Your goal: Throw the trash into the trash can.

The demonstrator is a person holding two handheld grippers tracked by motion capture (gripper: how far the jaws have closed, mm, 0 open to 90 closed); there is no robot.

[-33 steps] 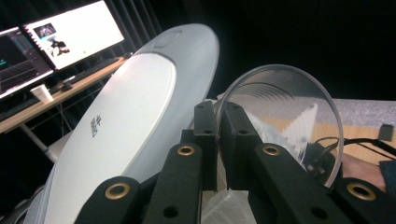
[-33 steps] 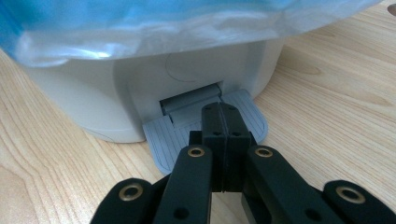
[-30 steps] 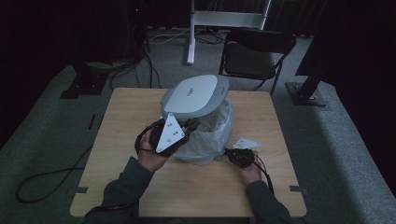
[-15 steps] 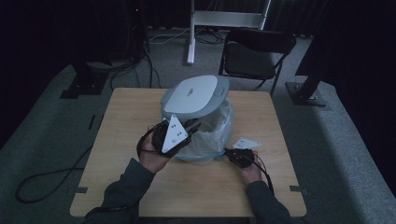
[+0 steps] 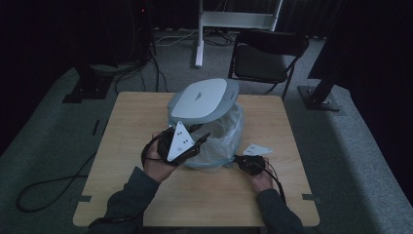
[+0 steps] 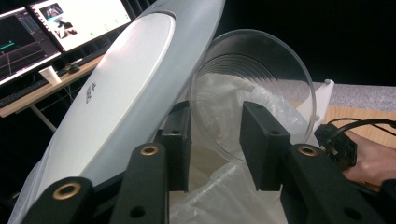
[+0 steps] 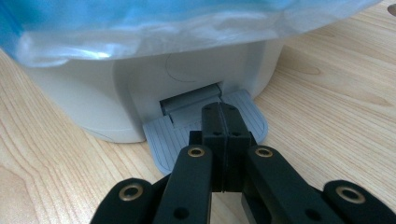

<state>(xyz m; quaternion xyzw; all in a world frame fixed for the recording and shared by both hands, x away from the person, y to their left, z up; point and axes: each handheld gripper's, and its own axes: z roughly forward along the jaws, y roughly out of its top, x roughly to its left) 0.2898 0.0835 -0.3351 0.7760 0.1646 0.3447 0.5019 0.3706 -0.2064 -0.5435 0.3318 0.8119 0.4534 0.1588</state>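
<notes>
Step in hand: dumping the clear plastic cup (image 6: pixel 254 93) into the pedal bin (image 5: pixel 214 141). My right gripper (image 7: pixel 219 123) had its jaws pressed together, tips pushing the pedal (image 7: pixel 205 133) down, so the lid (image 5: pixel 202 100) stood tilted up. My left gripper (image 6: pixel 219 144) had just been opening its jaws; the cup sat between them over the liner bag (image 6: pixel 224 196), pads apparently off it. Next: let it drop clear, pull left back, then ease off the pedal. Bin's inside was hidden behind the bag, and I couldn't tell if one pad was touching the cup wall.
</notes>
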